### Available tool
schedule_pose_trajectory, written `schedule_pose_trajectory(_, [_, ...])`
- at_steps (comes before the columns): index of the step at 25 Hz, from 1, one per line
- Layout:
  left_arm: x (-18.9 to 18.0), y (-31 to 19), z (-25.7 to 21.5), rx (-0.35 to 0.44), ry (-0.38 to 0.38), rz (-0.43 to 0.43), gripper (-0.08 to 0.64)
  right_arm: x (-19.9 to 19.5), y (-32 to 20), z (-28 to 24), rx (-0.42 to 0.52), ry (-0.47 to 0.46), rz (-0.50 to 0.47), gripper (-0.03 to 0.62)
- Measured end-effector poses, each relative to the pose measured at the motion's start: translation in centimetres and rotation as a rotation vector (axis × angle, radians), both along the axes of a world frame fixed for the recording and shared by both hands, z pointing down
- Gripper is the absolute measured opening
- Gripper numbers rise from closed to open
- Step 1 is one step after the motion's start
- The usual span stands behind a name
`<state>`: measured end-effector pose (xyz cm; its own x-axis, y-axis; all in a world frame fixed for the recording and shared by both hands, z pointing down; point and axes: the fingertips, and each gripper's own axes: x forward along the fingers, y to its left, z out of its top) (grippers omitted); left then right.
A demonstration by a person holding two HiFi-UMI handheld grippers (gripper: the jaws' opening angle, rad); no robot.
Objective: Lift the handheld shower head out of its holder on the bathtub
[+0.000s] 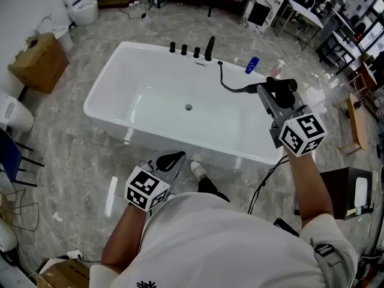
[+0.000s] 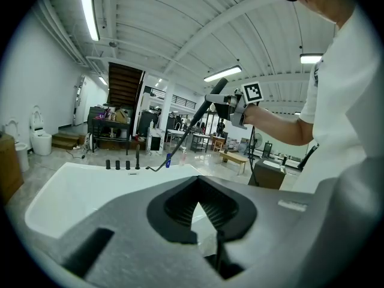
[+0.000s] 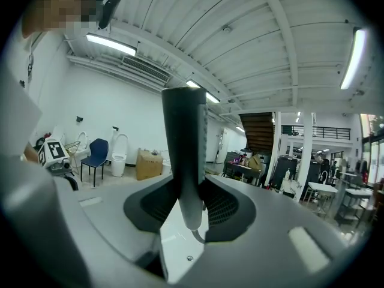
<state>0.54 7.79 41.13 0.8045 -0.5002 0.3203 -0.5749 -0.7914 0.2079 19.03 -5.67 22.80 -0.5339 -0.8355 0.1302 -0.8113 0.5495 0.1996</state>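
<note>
The white bathtub (image 1: 114, 80) fills the middle of the head view, with black faucet fittings (image 1: 196, 51) on its far rim. My right gripper (image 1: 271, 93) is shut on the dark handheld shower head (image 1: 282, 86), held above the tub's right end. Its black hose (image 1: 230, 86) runs back to the far rim. In the right gripper view the shower head (image 3: 185, 143) stands upright between the pads of the right gripper (image 3: 187, 204). My left gripper (image 1: 172, 160) hangs shut and empty near the tub's near side. The left gripper view shows the left gripper (image 2: 197, 212) and, beyond it, the lifted shower head (image 2: 208, 104).
A blue bottle (image 1: 252, 65) and a pale bottle (image 1: 276, 69) stand by the tub's far right corner. A cardboard box (image 1: 39, 62) and toilets (image 1: 81, 6) are at the left. A blue chair (image 1: 9, 155) stands at the left edge, a dark cabinet (image 1: 339, 191) at the right.
</note>
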Motion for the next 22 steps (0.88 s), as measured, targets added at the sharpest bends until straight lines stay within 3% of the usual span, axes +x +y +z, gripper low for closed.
schedule_pose_trajectory(22, [0.4,-0.1,-0.8,-0.004,0.004,-0.006,0.006,0.4,0.1,1.1,-0.028,0.007,0.006,0.144])
